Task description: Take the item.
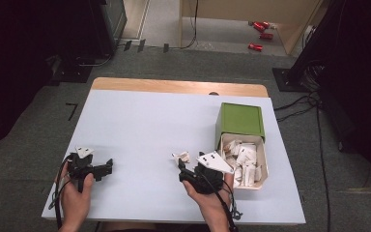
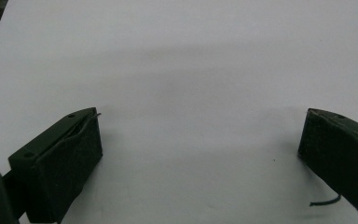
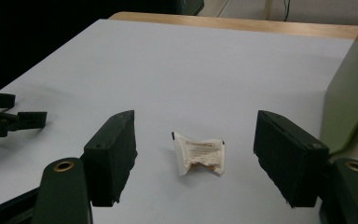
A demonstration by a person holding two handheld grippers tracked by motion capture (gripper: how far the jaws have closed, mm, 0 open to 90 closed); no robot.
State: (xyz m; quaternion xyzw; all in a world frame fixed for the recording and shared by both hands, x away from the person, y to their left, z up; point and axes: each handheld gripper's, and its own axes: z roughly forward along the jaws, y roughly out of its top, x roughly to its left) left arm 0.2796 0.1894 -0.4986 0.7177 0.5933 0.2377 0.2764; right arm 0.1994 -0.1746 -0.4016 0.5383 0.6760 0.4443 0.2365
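Two grippers work at the near edge of the table (image 1: 140,125), one in each of the person's hands. The left gripper (image 1: 107,167) rests low over the bare pale surface at the near left; in the left gripper view its jaws stand wide apart with nothing between them (image 2: 200,154). The right gripper (image 1: 180,170) is held near the middle of the near edge, just left of the tray. In the right gripper view (image 3: 196,154) its jaws are spread wide and grip nothing; one crumpled white packet (image 3: 199,157) lies on the table beyond and between them, apart from both pads. From above, that single packet (image 1: 181,156) sits just past the right gripper's tips, a little left of the tray.

Farther right, one shallow cream tray (image 1: 264,166) holds a heap of similar white packets, too jumbled to count. Touching its far end stands one green box (image 1: 241,120). Beyond the table, on the floor, lie three or four small red objects (image 1: 260,34).
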